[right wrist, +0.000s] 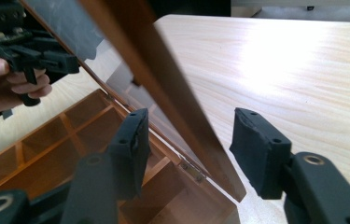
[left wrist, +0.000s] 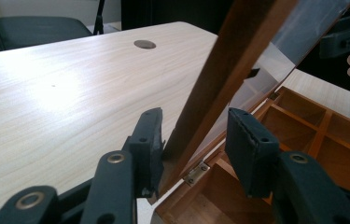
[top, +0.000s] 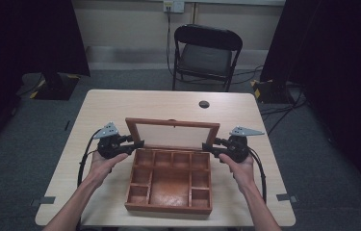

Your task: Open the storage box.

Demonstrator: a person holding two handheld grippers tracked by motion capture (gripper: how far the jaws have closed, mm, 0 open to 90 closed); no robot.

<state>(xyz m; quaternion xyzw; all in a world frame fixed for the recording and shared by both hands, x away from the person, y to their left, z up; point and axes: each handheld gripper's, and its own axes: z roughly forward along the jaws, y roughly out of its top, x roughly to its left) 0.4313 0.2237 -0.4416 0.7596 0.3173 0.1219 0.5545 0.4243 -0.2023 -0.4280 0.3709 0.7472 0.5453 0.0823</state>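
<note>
A wooden box (top: 170, 182) is sitting in the middle of the table (top: 120, 103), toward the near edge, and its lid (top: 172, 134) is standing raised at the back, tilted on its hinges. The lid is a brown frame around a clear panel.

The left gripper (top: 138, 144) is reaching in at the lid's left edge, the right gripper (top: 207, 147) at its right edge, a hand (top: 102, 163) behind the one and a hand (top: 238, 168) behind the other.

In the left gripper view the lid frame (left wrist: 219, 79) is slanting up between the two spread jaws of the gripper (left wrist: 193, 140); the left jaw is lying against the wood, the right jaw standing apart from it. A brass hinge (left wrist: 196, 173) is showing just below.

In the right gripper view the frame (right wrist: 163, 93) is crossing between the parted jaws of that gripper (right wrist: 191, 144), neither jaw pressing it. The box's compartments (right wrist: 46, 140) are lying open below.

A chair (top: 206, 55) is standing beyond the table.
</note>
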